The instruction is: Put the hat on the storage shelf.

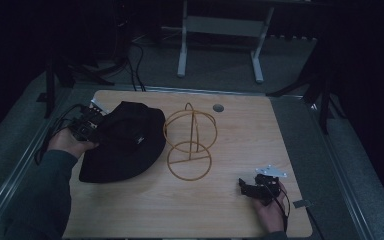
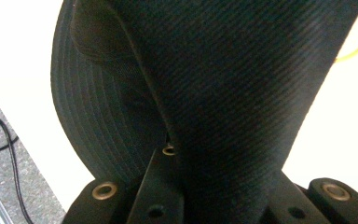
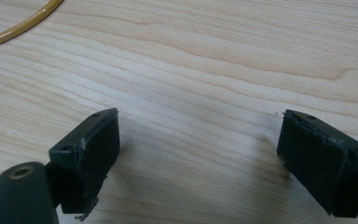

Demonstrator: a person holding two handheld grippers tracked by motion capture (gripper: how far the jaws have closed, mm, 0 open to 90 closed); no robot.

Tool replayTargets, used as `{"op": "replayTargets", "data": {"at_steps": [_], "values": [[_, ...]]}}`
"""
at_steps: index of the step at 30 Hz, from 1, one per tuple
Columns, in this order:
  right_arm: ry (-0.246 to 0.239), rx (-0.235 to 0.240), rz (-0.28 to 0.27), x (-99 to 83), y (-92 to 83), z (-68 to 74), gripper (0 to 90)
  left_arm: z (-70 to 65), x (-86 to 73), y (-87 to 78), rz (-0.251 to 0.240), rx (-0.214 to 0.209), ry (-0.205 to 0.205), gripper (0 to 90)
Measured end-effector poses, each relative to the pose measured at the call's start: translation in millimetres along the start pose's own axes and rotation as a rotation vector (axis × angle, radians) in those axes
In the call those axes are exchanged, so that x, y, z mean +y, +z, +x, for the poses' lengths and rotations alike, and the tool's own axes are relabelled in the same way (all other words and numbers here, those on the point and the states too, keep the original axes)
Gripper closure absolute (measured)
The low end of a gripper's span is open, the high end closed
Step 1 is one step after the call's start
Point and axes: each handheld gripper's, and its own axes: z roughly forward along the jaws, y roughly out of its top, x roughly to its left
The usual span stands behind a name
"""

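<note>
The black bucket hat point(image 1: 122, 142) lies on the wooden surface point(image 1: 230, 210) at roughly 9 o'clock of centre, its brim spread flat toward 6 o'clock. The left gripper point(image 1: 86, 125) sits at the hat's 9 o'clock edge; in the left gripper view the jaws are closed tight on a gathered fold of the hat's crown fabric point(image 2: 223, 93), with the stitched brim point(image 2: 98, 121) curving away beside it. Just beside the hat, at its 3 o'clock, stands a yellow wire hat stand point(image 1: 190, 142): a ring base, an upright stem and a hooped head. The right gripper point(image 1: 260, 189) rests near the surface's 4 o'clock corner, well apart from both; its jaws stand wide with nothing between them, bare wood beneath. Risk, judged from this state: the grip takes soft cloth only, so the fold may slip out on lifting, or the hanging brim may catch a hoop and tip the light stand, which nothing steadies. Open room exists between stand and right gripper and along the 6 o'clock edge. The hat lies close to the 9 o'clock edge, leaving little margin there; a round grommet point(image 1: 218, 107) sits near 12 o'clock.
</note>
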Motion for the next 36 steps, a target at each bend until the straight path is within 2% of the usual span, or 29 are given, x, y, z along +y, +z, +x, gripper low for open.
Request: {"op": "replayTargets", "data": {"at_steps": [17,36], "values": [[0.0,0.0,0.0,0.0,0.0,0.0,12.8,5.1,1.3,-11.8,-0.045,0.006,-0.02,88.5],[-0.001,0.001,-0.001,0.1,0.2,0.0,12.8,6.6,9.2,-21.7,-0.068,0.004,0.0,88.5]]}}
